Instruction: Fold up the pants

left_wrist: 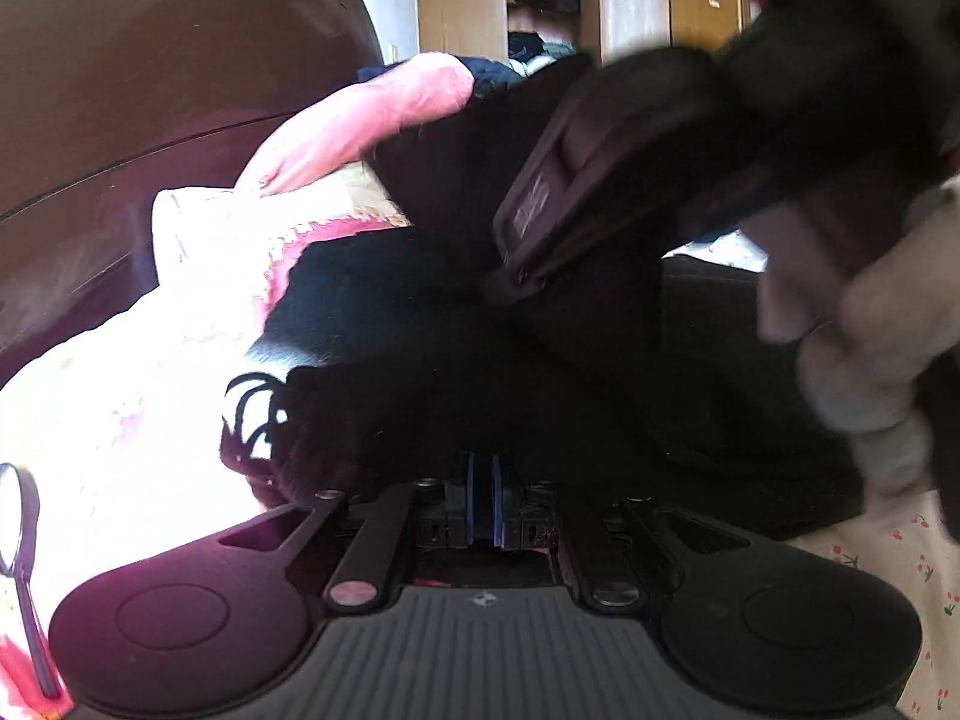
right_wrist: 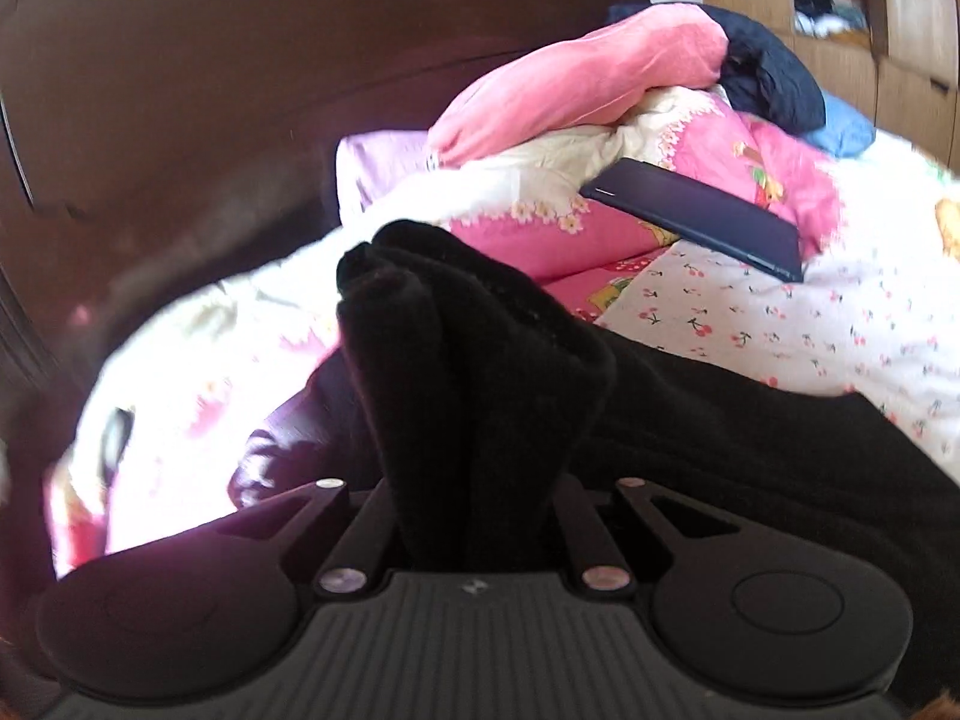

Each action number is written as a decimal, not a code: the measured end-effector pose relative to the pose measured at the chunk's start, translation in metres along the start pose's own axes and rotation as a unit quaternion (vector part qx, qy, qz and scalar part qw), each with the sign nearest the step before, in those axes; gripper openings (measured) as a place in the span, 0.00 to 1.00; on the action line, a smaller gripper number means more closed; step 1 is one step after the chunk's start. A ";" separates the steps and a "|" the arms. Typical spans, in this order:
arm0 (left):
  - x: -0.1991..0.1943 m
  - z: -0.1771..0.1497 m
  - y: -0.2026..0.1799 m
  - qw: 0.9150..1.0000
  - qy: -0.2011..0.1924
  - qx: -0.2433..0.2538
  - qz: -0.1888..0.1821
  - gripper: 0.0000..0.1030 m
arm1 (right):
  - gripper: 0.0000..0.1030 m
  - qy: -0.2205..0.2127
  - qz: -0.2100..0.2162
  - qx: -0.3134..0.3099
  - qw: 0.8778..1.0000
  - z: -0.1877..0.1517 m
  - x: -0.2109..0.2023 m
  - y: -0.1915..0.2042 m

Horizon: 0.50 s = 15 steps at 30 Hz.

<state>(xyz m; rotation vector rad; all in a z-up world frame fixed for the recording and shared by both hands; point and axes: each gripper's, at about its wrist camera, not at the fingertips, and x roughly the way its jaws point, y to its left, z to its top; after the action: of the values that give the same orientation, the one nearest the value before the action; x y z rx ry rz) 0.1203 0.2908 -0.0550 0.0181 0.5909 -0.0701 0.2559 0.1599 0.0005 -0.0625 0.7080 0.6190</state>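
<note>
The black pants (left_wrist: 420, 324) lie on the bed and fill the middle of the left wrist view. My left gripper (left_wrist: 481, 498) is shut, its blue pads close together low against the black cloth; whether cloth is pinched I cannot tell. The right gripper's body (left_wrist: 630, 162) and the gloved hand (left_wrist: 852, 324) cross above the pants at the upper right. In the right wrist view my right gripper (right_wrist: 480, 516) is shut on a bunched fold of the pants (right_wrist: 468, 348), which rises out of the jaws and hides the fingertips.
A dark headboard (right_wrist: 210, 60) runs along the left. Pink and white bedding (right_wrist: 540, 120), a navy garment (right_wrist: 774, 78) and a dark flat case (right_wrist: 702, 216) lie behind. A floral sheet (right_wrist: 810, 324) is at the right. A metal loop (left_wrist: 21, 540) sits at the left edge.
</note>
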 end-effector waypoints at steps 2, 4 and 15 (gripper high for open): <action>-0.002 -0.003 0.003 1.000 -0.009 -0.011 -0.002 0.20 | 0.06 0.001 -0.023 -0.031 0.999 -0.004 0.006 0.010; -0.003 -0.006 0.006 0.999 -0.017 -0.030 -0.008 0.20 | 0.06 0.001 -0.034 -0.040 0.999 0.000 0.007 0.024; -0.007 -0.012 0.028 0.997 -0.024 -0.070 -0.007 0.20 | 0.06 -0.012 -0.064 -0.046 0.997 0.009 0.020 0.062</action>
<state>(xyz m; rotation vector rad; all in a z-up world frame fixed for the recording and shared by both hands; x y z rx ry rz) 0.1097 0.3200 -0.0612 -0.1226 0.5468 -0.0433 0.2387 0.2230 0.0039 -0.1848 0.6468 0.5280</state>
